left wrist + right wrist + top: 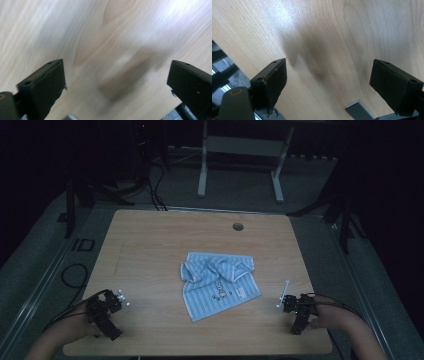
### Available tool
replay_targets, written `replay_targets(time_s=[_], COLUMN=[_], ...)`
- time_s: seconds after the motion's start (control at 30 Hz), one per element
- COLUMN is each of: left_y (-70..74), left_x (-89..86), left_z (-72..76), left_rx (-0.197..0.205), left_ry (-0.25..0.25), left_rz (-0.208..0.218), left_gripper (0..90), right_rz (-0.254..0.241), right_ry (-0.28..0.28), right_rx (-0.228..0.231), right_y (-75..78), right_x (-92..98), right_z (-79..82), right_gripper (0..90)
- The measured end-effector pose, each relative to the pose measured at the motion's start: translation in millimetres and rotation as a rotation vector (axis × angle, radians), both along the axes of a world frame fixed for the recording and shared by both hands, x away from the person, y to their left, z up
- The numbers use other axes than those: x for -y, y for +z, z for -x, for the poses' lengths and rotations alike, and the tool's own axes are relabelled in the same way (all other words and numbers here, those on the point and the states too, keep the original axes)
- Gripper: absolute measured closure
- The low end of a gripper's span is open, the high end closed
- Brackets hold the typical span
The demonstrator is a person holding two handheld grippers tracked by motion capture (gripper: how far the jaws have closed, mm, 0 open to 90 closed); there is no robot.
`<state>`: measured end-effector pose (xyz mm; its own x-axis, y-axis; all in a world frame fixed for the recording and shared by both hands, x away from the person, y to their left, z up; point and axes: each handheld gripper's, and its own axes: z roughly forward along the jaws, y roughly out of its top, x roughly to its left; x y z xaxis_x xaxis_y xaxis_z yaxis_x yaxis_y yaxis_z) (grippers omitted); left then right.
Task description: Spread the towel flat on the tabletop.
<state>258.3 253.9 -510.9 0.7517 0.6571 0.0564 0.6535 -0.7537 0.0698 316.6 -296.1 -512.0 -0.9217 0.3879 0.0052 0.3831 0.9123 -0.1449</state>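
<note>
The light-blue striped garment (218, 281) lies crumpled at the centre of the wooden table (150, 235), well apart from both tools. The left gripper (121, 298) sits at the near left corner, the right gripper (281, 299) at the near right; each has its jaws spread wide over bare wood. The dim high view obscures the garment's small print; the left gripper view is blurred.
</note>
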Motion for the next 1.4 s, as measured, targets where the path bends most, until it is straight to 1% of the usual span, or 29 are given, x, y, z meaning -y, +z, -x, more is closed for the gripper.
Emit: replay_targets(time_s=[0.03,0.07,0.17,0.2,0.27,0.3,0.37,0.4,0.43,0.47,0.5,0.53,0.57,0.63,0.77,0.83,0.93,0.97,1.0,1.03,1.07,1.1,1.13,1.17,1.23,1.27,1.3,1.33,1.4], left_y=[0.5,1.1,2.3,2.5,2.5,2.7,2.9,2.8,3.2,3.6,5.2,5.2,5.8,7.0,10.4,12.9,15.2,15.7,16.4,17.0,17.4,17.9,18.4,18.8,17.9,16.9,15.1,13.2,8.3], left_x=[4.7,9.5,25.3,29.1,39.3,44.6,55.4,60.9,66.2,71.7,82.9,82.9,88.6,100.1,122.8,133.9,151.8,158.0,164.0,169.5,174.9,179.7,183.8,187.6,195.3,198.9,202.5,205.7,211.1], left_z=[-1.7,-3.3,-9.2,-10.8,-14.5,-16.4,-19.8,-21.6,-23.7,-25.6,-29.6,-29.6,-31.6,-35.9,-43.9,-48.2,-53.5,-54.6,-56.4,-58.3,-60.2,-62.4,-64.9,-67.6,-70.9,-72.3,-73.5,-74.7,-76.6], left_rx=[0.007,0.008,0.012,0.012,0.008,0.01,0.008,0.008,0.004,0.009,0.022,0.022,0.029,0.03,0.04,0.043,0.046,0.05,0.051,0.052,0.056,0.056,0.059,0.057,0.06,0.058,0.059,0.059,0.051], left_ry=[-0.008,-0.015,-0.045,-0.052,-0.076,-0.085,-0.116,-0.124,-0.138,-0.151,-0.17,-0.17,-0.174,-0.189,-0.223,-0.232,-0.253,-0.261,-0.265,-0.273,-0.277,-0.28,-0.281,-0.287,-0.289,-0.297,-0.297,-0.296,-0.299], left_rz=[0.003,0.017,0.04,0.039,0.045,0.053,0.05,0.058,0.067,0.071,0.084,0.084,0.091,0.098,0.091,0.105,0.122,0.119,0.123,0.122,0.116,0.115,0.121,0.122,0.137,0.145,0.147,0.146,0.151], left_gripper=[4.7,4.7,4.7,4.8,4.7,4.8,5.6,5.7,5.7,5.7,9.9,11.7,11.7,14.5,15.3,18.7,20.5,20.9,21.0,21.8,22.3,24.3,24.3,26.2,26.3,28.7,32.0,32.5,36.3], right_rz=[0.005,0.005,-0.022,-0.034,-0.041,-0.031,-0.028,-0.029,-0.041,-0.041,-0.053,-0.06,-0.06,-0.066,-0.058,-0.061,-0.076,-0.078,-0.079,-0.081,-0.077,-0.076,-0.076,-0.072,-0.064,-0.058,-0.06,-0.056,-0.045], right_ry=[0.018,0.032,0.052,0.056,0.07,0.091,0.097,0.102,0.116,0.116,0.13,0.135,0.135,0.154,0.188,0.209,0.241,0.258,0.27,0.279,0.305,0.326,0.326,0.356,0.365,0.37,0.375,0.384,0.375], right_rx=[0.002,0.006,0.022,0.02,0.017,0.029,0.038,0.039,0.048,0.048,0.055,0.054,0.054,0.062,0.065,0.064,0.063,0.074,0.082,0.083,0.101,0.116,0.116,0.118,0.12,0.113,0.106,0.107,0.091], right_y=[0.1,0.9,5.5,7.7,9.8,11.1,11.7,12.3,13.2,13.2,13.8,14.1,14.1,14.1,14.8,15.4,16.1,16.1,16.5,16.9,17.7,17.9,17.9,16.2,14.7,12.8,10.3,7.8,2.1], right_x=[-2.1,-4.4,-11.1,-14.2,-19.0,-24.9,-28.0,-30.8,-36.6,-36.6,-42.6,-46.0,-46.0,-53.0,-67.6,-75.0,-87.4,-91.6,-95.8,-99.9,-104.0,-112.1,-112.1,-118.9,-121.8,-124.3,-126.5,-128.4,-131.6], right_z=[-1.5,-3.1,-9.9,-12.9,-17.3,-22.0,-24.3,-27.0,-31.8,-31.8,-36.8,-38.8,-38.8,-43.2,-52.8,-56.9,-62.2,-63.3,-65.2,-67.4,-69.0,-73.0,-73.0,-78.1,-80.8,-84.2,-86.8,-89.2,-94.3], right_gripper=[16.7,19.2,24.0,30.2,31.3,33.0,33.4,33.8,34.4,34.4,35.5,36.3,36.3,37.6,39.7,40.4,42.0,42.2,44.8,50.5,53.4,57.0,57.0,59.8,60.8,63.0,63.0,63.0,63.0])
